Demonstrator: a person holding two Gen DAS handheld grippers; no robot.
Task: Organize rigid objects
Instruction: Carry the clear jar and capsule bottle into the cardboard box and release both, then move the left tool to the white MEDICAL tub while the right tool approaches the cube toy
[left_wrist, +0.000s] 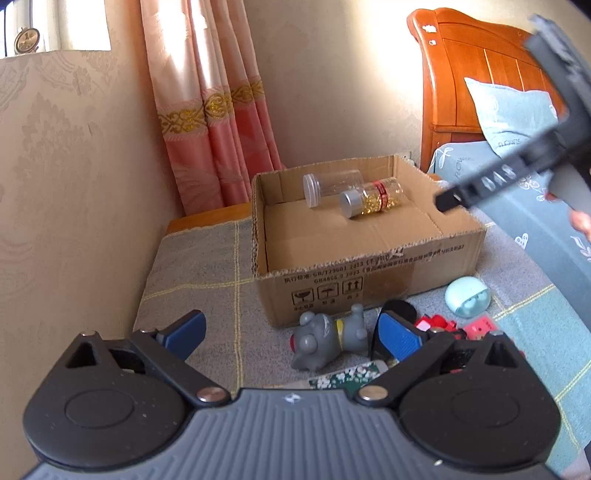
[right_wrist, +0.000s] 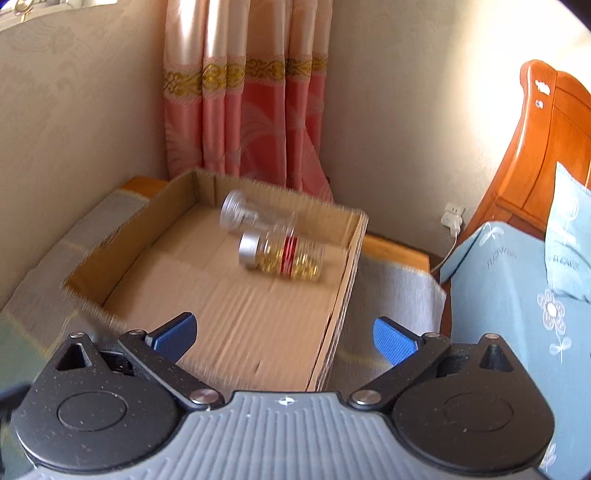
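Both my grippers, left gripper (left_wrist: 291, 334) and right gripper (right_wrist: 284, 338), stand wide open and hold nothing. Inside the brown cardboard box (left_wrist: 369, 269), a clear empty plastic jar (left_wrist: 332, 184) and a silver-capped jar of gold beads (left_wrist: 371, 197) lie touching. Before the box lies a grey rubber mouse toy (left_wrist: 328, 341).

Bright daylight w/ wall glare upper right, fisheye edge warp, motion blur in right wrist view.
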